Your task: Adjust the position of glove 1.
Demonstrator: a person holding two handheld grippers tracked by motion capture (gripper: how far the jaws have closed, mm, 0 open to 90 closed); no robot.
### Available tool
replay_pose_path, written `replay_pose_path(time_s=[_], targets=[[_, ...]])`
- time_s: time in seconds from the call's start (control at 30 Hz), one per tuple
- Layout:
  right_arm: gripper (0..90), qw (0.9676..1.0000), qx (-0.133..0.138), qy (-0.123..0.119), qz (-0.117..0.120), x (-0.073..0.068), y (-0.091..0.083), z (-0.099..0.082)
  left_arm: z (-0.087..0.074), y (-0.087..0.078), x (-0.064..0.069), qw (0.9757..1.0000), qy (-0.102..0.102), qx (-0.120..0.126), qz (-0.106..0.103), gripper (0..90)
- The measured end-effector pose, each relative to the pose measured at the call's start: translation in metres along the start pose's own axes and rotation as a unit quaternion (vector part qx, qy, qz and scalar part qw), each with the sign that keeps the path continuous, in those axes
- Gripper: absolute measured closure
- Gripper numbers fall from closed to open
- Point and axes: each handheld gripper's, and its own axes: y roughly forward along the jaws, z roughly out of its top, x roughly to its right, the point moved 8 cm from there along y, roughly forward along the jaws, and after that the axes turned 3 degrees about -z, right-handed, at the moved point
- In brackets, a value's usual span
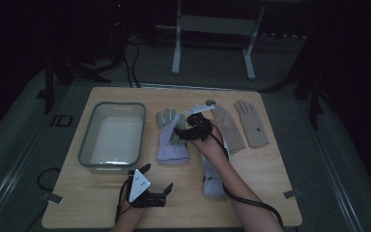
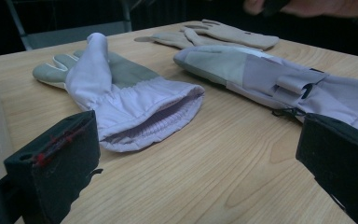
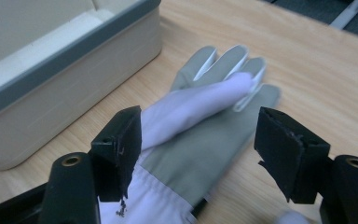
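While the wooden table (image 1: pixel 251 193) spans the middle of the high view, the grey-rimmed bin (image 1: pixel 112 135) sits on its left part, a little above centre-left of the frame. Just right of the bin lies the lilac glove (image 1: pixel 171 140), fingers toward the top of the frame, cuff toward the bottom. A second lilac glove (image 1: pixel 213 181) lies lower and to the right, partly under the person's right forearm (image 1: pixel 234 181). Two tan gloves lie in the upper right of the tabletop, the nearer tan glove (image 1: pixel 229 128) beside the right hand, the farther tan glove (image 1: pixel 252 124) right of it.

The right gripper (image 1: pixel 193 129) hangs over the lilac glove's palm area near the frame's centre. In the right gripper view the right gripper (image 3: pixel 198 149) has its jaws fairly wide, one on each side of the glove's grey palm, the pads not pressing on it; the glove's fingers point to the upper middle, and the bin's wall fills the upper left.

The left gripper (image 1: pixel 157 181) rests low at the bottom centre-left of the high view, apart from the gloves. In the left gripper view its jaws stand wide with bare wood between them, and the lilac glove's open cuff lies just beyond, left of centre.
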Motion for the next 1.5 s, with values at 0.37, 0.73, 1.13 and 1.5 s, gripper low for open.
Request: replay_pose_path(time_s=[0.37,0.73,1.13,1.5], targets=[[33.1,0.9976,-0.061,0.018,-0.026,-0.006,0.055,-0.019,0.000,0.001,0.001,1.0000,0.003,-0.002,-0.001,0.0],[45.4,0.9968,-0.078,0.015,-0.012,-0.009,0.078,-0.038,0.000,-0.001,0.001,0.9999,0.009,0.004,0.007,0.0],[86.5,0.9939,-0.107,0.026,0.001,-0.014,0.059,-0.029,0.000,-0.001,0.000,1.0000,0.003,0.005,0.007,0.0],[86.6,0.9966,-0.075,-0.034,0.006,-0.018,-0.006,-0.025,0.001,-0.002,-0.001,0.9999,0.001,0.010,0.010,0.0]])
